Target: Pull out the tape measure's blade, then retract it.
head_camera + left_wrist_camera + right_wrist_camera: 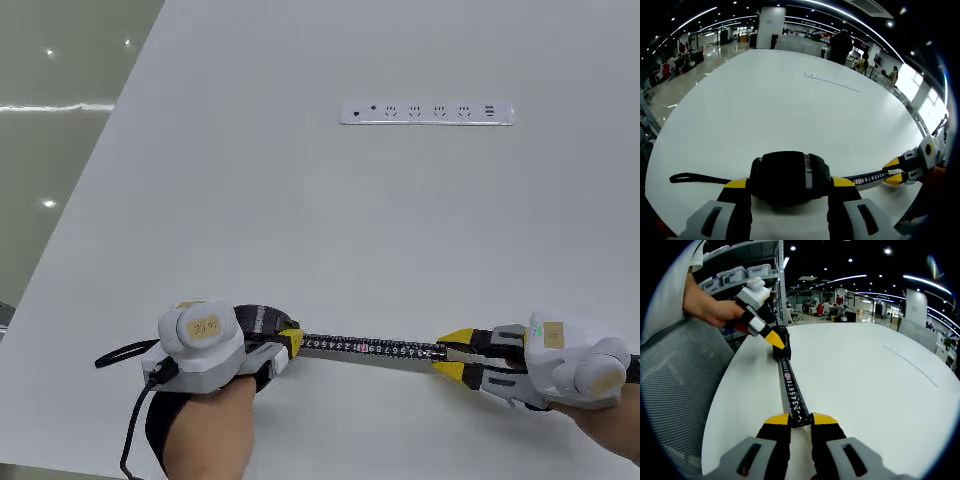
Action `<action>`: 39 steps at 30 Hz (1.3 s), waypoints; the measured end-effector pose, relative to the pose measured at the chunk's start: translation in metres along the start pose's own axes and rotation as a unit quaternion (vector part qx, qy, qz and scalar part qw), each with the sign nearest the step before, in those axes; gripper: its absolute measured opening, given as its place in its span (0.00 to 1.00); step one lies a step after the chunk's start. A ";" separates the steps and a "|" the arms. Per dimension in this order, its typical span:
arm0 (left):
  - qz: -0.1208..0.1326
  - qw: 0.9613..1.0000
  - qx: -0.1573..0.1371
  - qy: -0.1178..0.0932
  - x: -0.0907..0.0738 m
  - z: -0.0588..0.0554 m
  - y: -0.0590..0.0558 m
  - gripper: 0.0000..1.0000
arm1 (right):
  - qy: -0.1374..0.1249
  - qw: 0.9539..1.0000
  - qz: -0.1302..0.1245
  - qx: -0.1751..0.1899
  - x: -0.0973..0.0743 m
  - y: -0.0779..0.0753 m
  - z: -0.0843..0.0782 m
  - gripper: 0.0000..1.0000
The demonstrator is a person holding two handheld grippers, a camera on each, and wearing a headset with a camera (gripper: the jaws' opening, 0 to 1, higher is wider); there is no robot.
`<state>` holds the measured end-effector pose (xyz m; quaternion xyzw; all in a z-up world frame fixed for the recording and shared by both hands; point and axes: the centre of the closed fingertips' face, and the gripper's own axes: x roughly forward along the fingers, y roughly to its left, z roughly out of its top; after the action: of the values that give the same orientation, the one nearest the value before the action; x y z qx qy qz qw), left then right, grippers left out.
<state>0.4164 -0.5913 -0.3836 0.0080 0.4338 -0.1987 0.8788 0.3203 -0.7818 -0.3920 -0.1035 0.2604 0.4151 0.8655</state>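
A black tape measure case (790,176) sits between the yellow-tipped jaws of my left gripper (790,184), which is shut on it; in the head view the case (262,322) rests on the white table at the lower left. Its black blade (370,347) with white numbers runs out to the right. My right gripper (800,420) is shut on the blade's end (799,416), low right in the head view (452,355). A black wrist strap (695,178) trails left from the case. In the right gripper view the blade (789,387) stretches back to the case (782,345).
A white power strip (427,112) lies flat on the white table (300,200) farther back. The table's left edge borders a shiny floor (50,120). A cable (135,430) hangs from the left gripper. Shelving and a mesh chair (675,405) stand beside the table.
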 end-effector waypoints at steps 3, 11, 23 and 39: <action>0.000 1.000 -0.001 0.000 0.000 0.000 0.000 0.58 | -0.002 1.000 0.004 0.000 0.004 0.001 0.003 0.13; -0.001 1.000 -0.003 0.002 0.000 0.000 0.000 0.58 | -0.013 1.000 0.006 0.006 0.011 0.001 0.009 0.13; -0.003 1.000 -0.005 0.005 0.000 0.000 0.000 0.58 | -0.023 1.000 0.020 0.002 0.032 0.007 0.021 0.13; -0.006 1.000 -0.006 0.007 -0.001 0.000 0.000 0.58 | -0.033 0.999 0.033 0.009 0.054 0.013 0.036 0.13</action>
<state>0.4161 -0.5915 -0.3829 0.0013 0.4413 -0.2011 0.8745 0.3512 -0.7236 -0.3901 -0.0732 0.2389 0.4445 0.8602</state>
